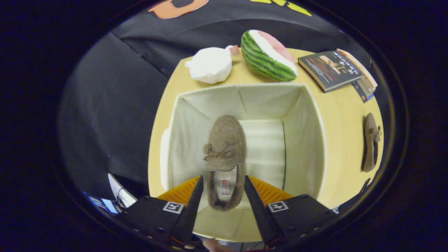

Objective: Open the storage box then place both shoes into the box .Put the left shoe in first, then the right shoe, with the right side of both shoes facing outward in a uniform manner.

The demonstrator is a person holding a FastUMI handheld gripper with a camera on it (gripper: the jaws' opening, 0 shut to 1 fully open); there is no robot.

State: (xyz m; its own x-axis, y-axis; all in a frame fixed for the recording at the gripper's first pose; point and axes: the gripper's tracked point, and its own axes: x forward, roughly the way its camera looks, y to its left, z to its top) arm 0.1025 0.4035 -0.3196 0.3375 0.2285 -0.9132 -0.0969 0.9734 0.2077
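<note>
Shoe in the box [224, 154]: brown felt loafer with a small bow, inside the open storage box [316, 140], sitting toward the box's left half. Its heel end lies between the gripper [223, 190] fingers and its toe points straight ahead, away from the claw — long axis in line with the fingers. Fingertips flank the heel on both sides; small gaps seem to show between each finger and the shoe wall, so I read the claw as released or about to be, not clamped. Can't be fully sure of contact from this angle.

Free floor remains in the box to the right of this shoe — judged enough for a second one alongside.

Second shoe [371, 141]: same type, on the round wooden table [343, 115] outside the box, well to the right of the claw and past the box's right wall. It looks to be lying on its side, long axis roughly parallel to the first shoe. The next move likely turns on that: swing right, clear the wall, take it along its length.

Beyond the box: a white plush item [210, 64], a watermelon slice toy [267, 56], two books [336, 68] stacked.

Writing: insole tag [225, 186] in the boxed shoe and the book cover text are both too small to read.
</note>
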